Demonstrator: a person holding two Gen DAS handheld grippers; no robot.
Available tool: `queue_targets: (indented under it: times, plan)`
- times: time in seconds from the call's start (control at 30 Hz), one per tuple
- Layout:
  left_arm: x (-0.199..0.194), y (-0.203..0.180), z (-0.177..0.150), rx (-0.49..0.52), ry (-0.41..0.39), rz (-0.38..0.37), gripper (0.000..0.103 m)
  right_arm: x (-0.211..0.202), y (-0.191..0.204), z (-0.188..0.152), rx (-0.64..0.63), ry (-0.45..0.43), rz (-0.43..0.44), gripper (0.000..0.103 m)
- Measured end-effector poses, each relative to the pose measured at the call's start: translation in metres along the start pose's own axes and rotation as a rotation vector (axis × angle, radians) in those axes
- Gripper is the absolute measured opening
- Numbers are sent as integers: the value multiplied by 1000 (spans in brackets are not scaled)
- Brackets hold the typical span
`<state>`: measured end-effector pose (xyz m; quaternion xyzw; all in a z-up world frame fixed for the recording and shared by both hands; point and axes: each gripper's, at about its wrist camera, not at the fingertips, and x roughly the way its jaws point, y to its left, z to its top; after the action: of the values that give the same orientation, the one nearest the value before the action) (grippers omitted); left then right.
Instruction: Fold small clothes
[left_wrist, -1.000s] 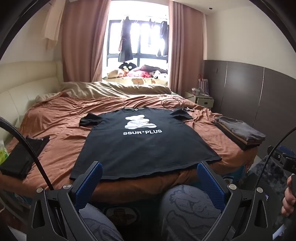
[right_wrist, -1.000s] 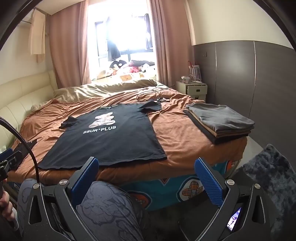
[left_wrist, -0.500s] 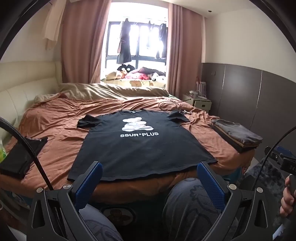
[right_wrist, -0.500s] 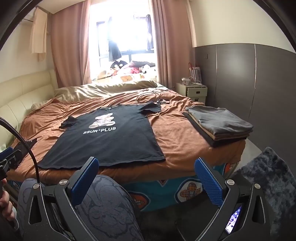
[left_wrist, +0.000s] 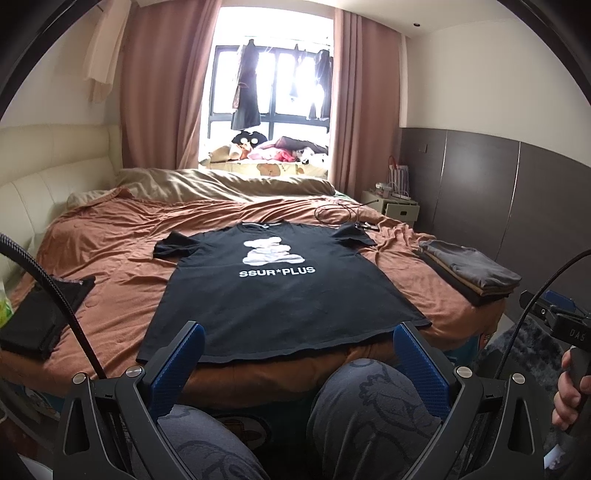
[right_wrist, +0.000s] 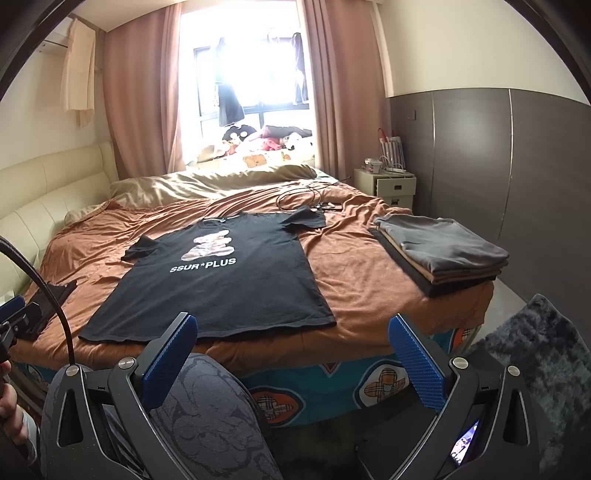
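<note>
Black T-shirt (left_wrist: 280, 288) lay flat, print up, on the brown bedspread (left_wrist: 110, 251), hem toward the near edge. Left gripper (left_wrist: 298, 354) and right gripper (right_wrist: 291, 347) both spread wide, empty, short of the bed.

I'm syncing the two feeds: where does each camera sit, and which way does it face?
Left wrist: behind the open left tool, at the bed's foot, facing the T-shirt squarely; knees and the right hand show.
Right wrist: behind the open right tool, further right, facing the folded stack; one knee shows.
Shared: T-shirt, stack, window.
</note>
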<state>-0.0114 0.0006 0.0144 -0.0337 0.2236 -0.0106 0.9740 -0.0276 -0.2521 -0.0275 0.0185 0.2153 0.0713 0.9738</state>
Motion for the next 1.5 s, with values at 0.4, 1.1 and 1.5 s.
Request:
queue_targets:
  times: [0.4,1.1,1.5]
  plan:
    - [-3,4,5,-19,-16,7,103,4,0,5,-2,-4,2,103]
    - [-11,6,7,-30,-29,19,103,-7,-3,6,1,-19,23,103]
    - [-12,10,8,-35,-22,18,103,-9,-1,7,-5,-14,31,103]
